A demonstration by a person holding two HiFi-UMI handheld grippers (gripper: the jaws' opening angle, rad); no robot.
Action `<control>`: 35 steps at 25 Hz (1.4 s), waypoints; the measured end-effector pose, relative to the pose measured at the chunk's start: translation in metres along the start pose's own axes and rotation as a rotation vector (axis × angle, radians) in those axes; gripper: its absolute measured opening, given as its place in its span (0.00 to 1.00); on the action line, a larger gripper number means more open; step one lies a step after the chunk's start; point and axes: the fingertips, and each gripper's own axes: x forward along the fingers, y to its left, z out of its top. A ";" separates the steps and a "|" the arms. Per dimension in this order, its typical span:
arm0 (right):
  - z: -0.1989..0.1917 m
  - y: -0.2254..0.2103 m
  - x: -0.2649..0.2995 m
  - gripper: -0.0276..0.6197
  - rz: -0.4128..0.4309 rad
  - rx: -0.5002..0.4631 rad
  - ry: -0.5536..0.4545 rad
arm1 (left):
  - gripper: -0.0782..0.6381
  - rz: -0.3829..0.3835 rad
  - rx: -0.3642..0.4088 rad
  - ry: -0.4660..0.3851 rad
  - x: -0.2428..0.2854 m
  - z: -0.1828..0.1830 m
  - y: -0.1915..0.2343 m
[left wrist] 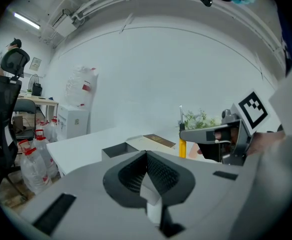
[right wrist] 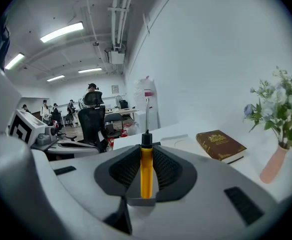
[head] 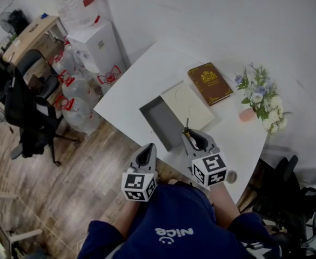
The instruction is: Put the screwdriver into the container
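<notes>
A screwdriver [right wrist: 146, 170] with a yellow handle and thin metal shaft stands upright between the pads of my right gripper [right wrist: 146, 151], which is shut on it. In the head view that right gripper [head: 192, 136] hovers over the white table [head: 147, 85] just right of the open grey container [head: 163, 123], with the screwdriver [head: 187, 126] tip pointing away from me. My left gripper [head: 145, 152] hangs off the table's near edge, its pads meeting with nothing between them. The left gripper view shows the left gripper [left wrist: 146, 156], the container [left wrist: 118, 150] and the screwdriver [left wrist: 182, 148].
A cream lid [head: 187, 106] lies beside the container, then a brown book [head: 210, 83] and flowers in a pink vase [head: 259, 99]. A tape roll [head: 232, 176] sits at the near right edge. A black office chair [head: 28, 112], water bottles [head: 74, 93] and a white cabinet [head: 101, 47] stand left.
</notes>
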 end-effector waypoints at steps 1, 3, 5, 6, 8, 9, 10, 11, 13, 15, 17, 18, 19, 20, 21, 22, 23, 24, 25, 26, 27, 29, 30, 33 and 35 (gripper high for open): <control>0.000 0.000 0.006 0.19 0.005 -0.004 0.011 | 0.13 0.002 0.000 0.000 0.000 0.001 0.003; 0.001 -0.002 0.017 0.19 0.006 -0.013 0.036 | 0.13 0.005 -0.002 0.003 0.000 0.001 0.009; 0.001 -0.001 0.026 0.19 0.009 -0.018 0.064 | 0.13 0.009 -0.004 0.010 -0.001 0.000 0.014; 0.001 0.001 0.031 0.19 0.014 -0.021 0.077 | 0.13 0.012 -0.005 0.010 -0.002 0.001 0.018; 0.001 0.004 0.044 0.19 0.029 -0.023 0.107 | 0.13 0.020 -0.004 0.004 -0.004 0.004 0.025; -0.001 0.005 0.050 0.19 0.038 -0.020 0.125 | 0.13 0.023 -0.004 0.001 -0.004 0.005 0.028; -0.003 0.005 0.056 0.19 0.045 -0.015 0.143 | 0.13 0.026 -0.005 -0.001 -0.005 0.006 0.030; -0.005 0.004 0.062 0.19 0.048 -0.010 0.159 | 0.13 0.028 -0.005 -0.001 -0.005 0.006 0.032; -0.008 0.003 0.072 0.19 0.051 -0.010 0.180 | 0.13 0.034 -0.006 0.001 -0.007 0.006 0.037; -0.010 0.003 0.084 0.19 0.056 -0.014 0.196 | 0.13 0.046 -0.008 0.004 -0.009 0.005 0.045; -0.014 0.004 0.095 0.19 0.061 -0.023 0.221 | 0.13 0.063 -0.011 0.005 -0.012 0.005 0.054; -0.017 0.004 0.100 0.19 0.063 -0.029 0.237 | 0.13 0.073 -0.012 0.003 -0.014 0.006 0.057; -0.020 0.004 0.106 0.19 0.067 -0.034 0.255 | 0.13 0.084 -0.013 -0.001 -0.015 0.007 0.061; -0.023 0.004 0.111 0.19 0.071 -0.036 0.272 | 0.13 0.096 -0.014 -0.003 -0.017 0.007 0.065; -0.027 0.004 0.116 0.19 0.076 -0.036 0.290 | 0.13 0.106 -0.017 -0.004 -0.018 0.007 0.069; -0.030 0.004 0.121 0.19 0.081 -0.035 0.309 | 0.13 0.115 -0.020 -0.004 -0.019 0.006 0.072; -0.034 0.004 0.126 0.19 0.086 -0.033 0.330 | 0.13 0.124 -0.023 -0.004 -0.020 0.005 0.076; -0.039 0.004 0.131 0.19 0.091 -0.032 0.351 | 0.13 0.131 -0.026 -0.005 -0.021 0.005 0.079; -0.044 0.004 0.136 0.19 0.098 -0.029 0.371 | 0.13 0.138 -0.029 -0.005 -0.022 0.004 0.082; -0.048 0.005 0.140 0.19 0.107 -0.025 0.390 | 0.13 0.144 -0.031 -0.006 -0.022 0.004 0.084; -0.053 0.005 0.144 0.19 0.113 -0.021 0.406 | 0.13 0.150 -0.032 -0.007 -0.023 0.004 0.087; -0.063 0.006 0.151 0.19 0.116 -0.014 0.439 | 0.13 0.164 -0.034 -0.006 -0.025 0.002 0.094; -0.067 0.007 0.155 0.19 0.115 -0.010 0.456 | 0.13 0.170 -0.037 -0.003 -0.026 0.001 0.096; -0.074 0.006 0.165 0.19 0.109 -0.007 0.492 | 0.13 0.176 -0.044 0.001 -0.026 -0.001 0.102; -0.079 0.005 0.171 0.19 0.117 0.002 0.508 | 0.13 0.176 -0.045 0.001 -0.026 -0.001 0.104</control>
